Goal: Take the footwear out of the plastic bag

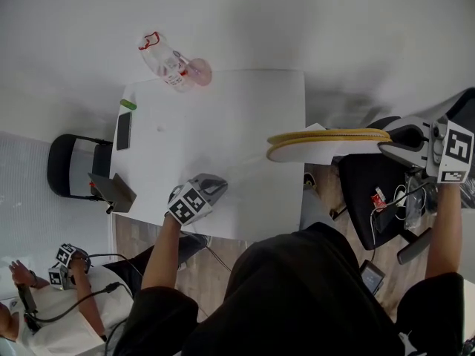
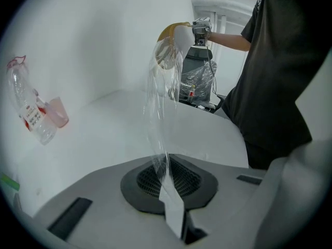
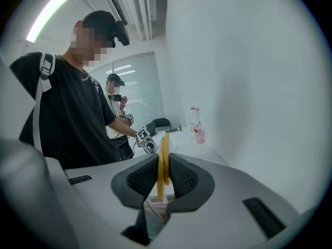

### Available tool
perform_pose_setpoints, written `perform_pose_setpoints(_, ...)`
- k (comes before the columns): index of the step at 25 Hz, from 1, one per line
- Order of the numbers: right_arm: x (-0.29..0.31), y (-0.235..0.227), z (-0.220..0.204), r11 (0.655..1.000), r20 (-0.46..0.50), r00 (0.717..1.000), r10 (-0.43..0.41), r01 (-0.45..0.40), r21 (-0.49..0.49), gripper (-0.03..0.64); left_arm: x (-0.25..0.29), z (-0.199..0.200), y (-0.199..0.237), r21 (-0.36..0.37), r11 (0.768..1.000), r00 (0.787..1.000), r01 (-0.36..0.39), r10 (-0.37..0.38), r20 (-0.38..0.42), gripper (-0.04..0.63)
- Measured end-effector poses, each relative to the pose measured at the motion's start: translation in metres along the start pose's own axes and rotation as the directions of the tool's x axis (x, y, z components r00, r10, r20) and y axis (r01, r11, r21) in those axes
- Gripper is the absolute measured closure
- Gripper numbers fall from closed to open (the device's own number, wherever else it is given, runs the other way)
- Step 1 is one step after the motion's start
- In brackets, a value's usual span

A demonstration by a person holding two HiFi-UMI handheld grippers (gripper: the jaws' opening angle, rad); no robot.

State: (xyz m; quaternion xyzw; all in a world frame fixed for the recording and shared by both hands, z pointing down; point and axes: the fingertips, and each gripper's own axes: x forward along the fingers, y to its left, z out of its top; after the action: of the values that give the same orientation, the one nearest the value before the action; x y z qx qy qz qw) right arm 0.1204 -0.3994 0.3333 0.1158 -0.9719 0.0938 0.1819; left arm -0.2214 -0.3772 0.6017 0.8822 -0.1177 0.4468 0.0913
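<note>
**One bag in my left gripper, two soles in my right**

At the left of the white tabletop I count one dark phone. At its far edge lie one clear bottle and one pink cup, touching each other.

My left gripper sits low over the tabletop's near side. Its jaws are pressed together on a corner of the one clear plastic bag. The bag stretches up and away to the right in a taut strip and reaches the tip of the footwear. Whether that tip sits inside the bag I cannot tell.

The footwear is two flat yellow-edged soles pressed face to face. They hang level above the tabletop's right edge, well apart from my left gripper. My right gripper, just right of them, has its jaws clamped on their near end, so they stick out leftward from it.
</note>
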Motion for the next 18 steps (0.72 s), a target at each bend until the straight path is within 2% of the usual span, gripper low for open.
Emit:
perform_pose_setpoints(5, -0.016, -0.005, 0.022, 0.997, 0.121, 0.99, -0.069, 0.071, -0.018, 0.552, -0.001, -0.002, -0.002, -0.032, 0.999, 0.999, -0.018, 0.019, 0.026, 0.561)
perform_pose_setpoints(10, -0.02, -0.011, 0.04, 0.987, 0.31, 0.939, -0.152, 0.163, -0.007, 0.552, -0.001, 0.004, -0.001, -0.065, 0.998, 0.997, -0.024, 0.028, 0.066, 0.561)
perform_pose_setpoints(13, -0.022, -0.015, 0.046, 0.973, 0.42, 0.88, -0.222, 0.231, 0.03, 0.552, -0.004, 0.012, 0.002, -0.102, 0.994, 0.993, -0.037, 0.048, 0.109, 0.561)
perform_pose_setpoints(15, -0.024, -0.017, 0.053, 0.955, 0.492, 0.823, -0.283, 0.292, 0.061, 0.552, -0.008, 0.02, 0.008, -0.143, 0.988, 0.985, -0.054, 0.076, 0.153, 0.563)
perform_pose_setpoints(18, -0.025, -0.015, 0.064, 0.91, 0.562, 0.729, -0.39, 0.399, 0.113, 0.551, -0.017, 0.034, 0.017, -0.225, 0.971, 0.965, -0.084, 0.136, 0.225, 0.563)
